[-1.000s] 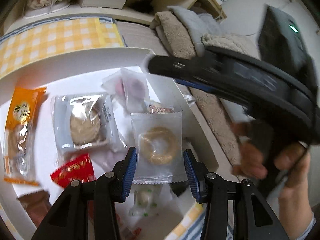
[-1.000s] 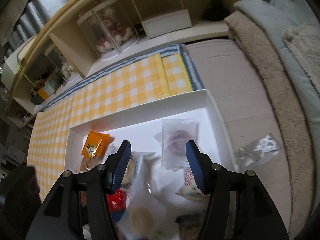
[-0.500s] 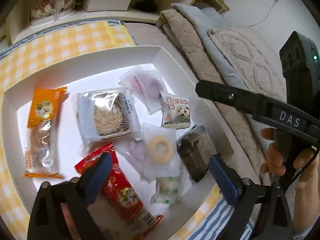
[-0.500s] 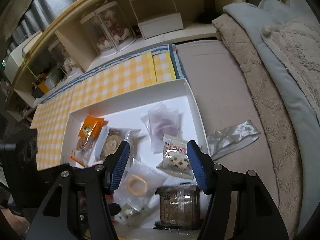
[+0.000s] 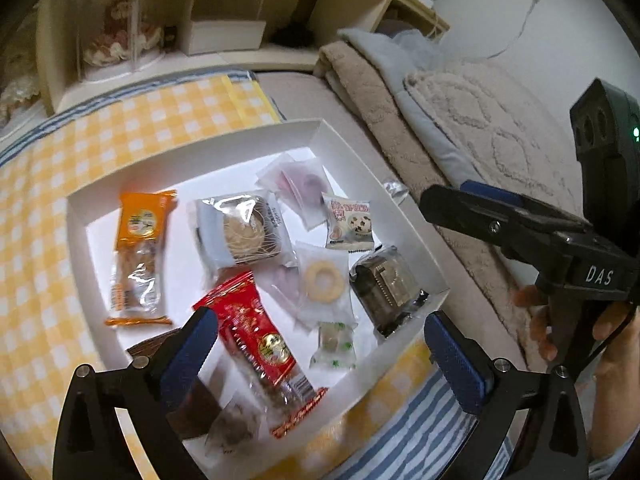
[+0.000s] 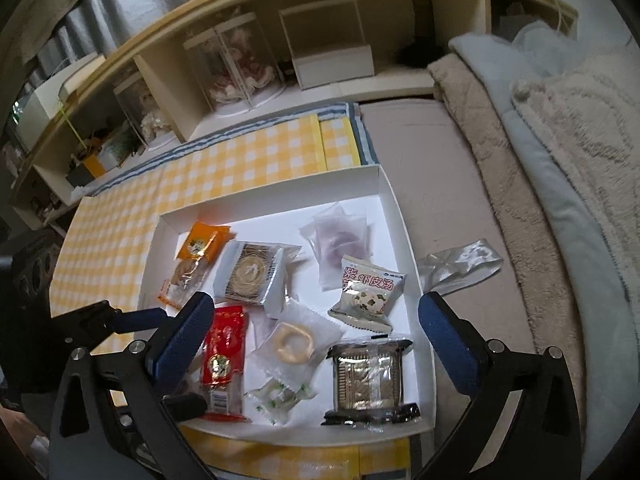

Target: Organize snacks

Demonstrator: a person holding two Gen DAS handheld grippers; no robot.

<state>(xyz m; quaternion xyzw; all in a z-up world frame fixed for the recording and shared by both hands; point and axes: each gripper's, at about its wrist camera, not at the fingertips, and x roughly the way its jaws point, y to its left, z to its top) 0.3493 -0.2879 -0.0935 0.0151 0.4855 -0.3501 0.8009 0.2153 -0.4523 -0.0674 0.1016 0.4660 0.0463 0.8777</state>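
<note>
Left wrist view: my left gripper [image 5: 320, 356] now hangs wide and empty above the near edge of the white box [image 5: 416, 236]; a second ago it sat narrow and low around the ring biscuit packet [image 5: 324, 282], so I've backed off and opened. Red packet [image 5: 256, 344], orange packet [image 5: 138, 256] and dark cake pack [image 5: 384, 288] all lie inside the box. Right wrist view: my right gripper [image 6: 312, 344] has also gone wide, holding nothing, pulled back enough to see the whole box [image 6: 408, 248]. One silver wrapper [image 6: 460, 264] lies outside on the mat, just beside the right wall. Looks nearly sorted; the wrapper is probably next.
</note>
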